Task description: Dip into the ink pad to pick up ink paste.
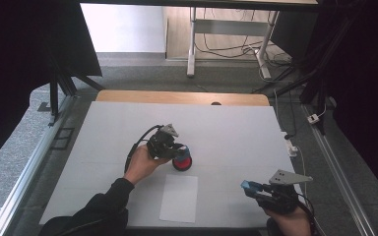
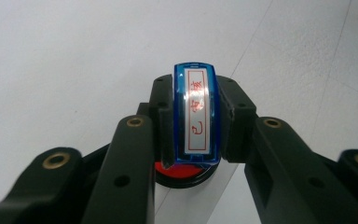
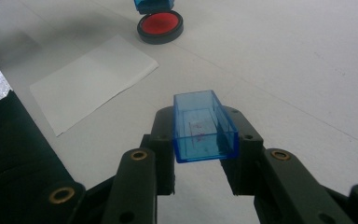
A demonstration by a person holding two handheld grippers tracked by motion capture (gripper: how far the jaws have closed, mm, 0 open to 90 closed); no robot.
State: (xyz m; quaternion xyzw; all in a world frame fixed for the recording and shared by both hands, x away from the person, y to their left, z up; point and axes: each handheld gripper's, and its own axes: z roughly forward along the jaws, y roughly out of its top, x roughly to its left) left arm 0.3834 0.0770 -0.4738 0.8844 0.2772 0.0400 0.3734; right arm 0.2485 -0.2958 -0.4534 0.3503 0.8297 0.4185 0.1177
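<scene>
In the high view the left gripper [image 1: 179, 150] sits just left of the frame's centre, its jaws clamped on a blue stamp [image 1: 182, 151] that stands over a round red ink pad [image 1: 182, 163]. The left gripper view shows the stamp [image 2: 196, 114] squeezed between the 2 black jaws, its white label with red characters facing the camera, and the ink pad [image 2: 182, 173] directly below it at lower centre; whether stamp and pad touch cannot be told.

The right gripper [image 1: 250, 187] is at the lower right of the high view, near the table's front edge, its jaws closed on a clear blue cap [image 1: 249, 186]. In the right gripper view the cap [image 3: 204, 127] sits at centre between the jaws, open end up, with the ink pad [image 3: 160, 25] at top centre, well apart.

A white sheet of paper [image 1: 179, 197] lies at lower centre of the high view, between the 2 hands, its near edge close to the table's front edge and its far edge just below the ink pad. The white table [image 1: 236, 128] is bare across its upper half and right of the pad, leaving wide room toward the wooden strip at the far edge. In the right gripper view the paper [image 3: 93, 79] lies at upper left.
</scene>
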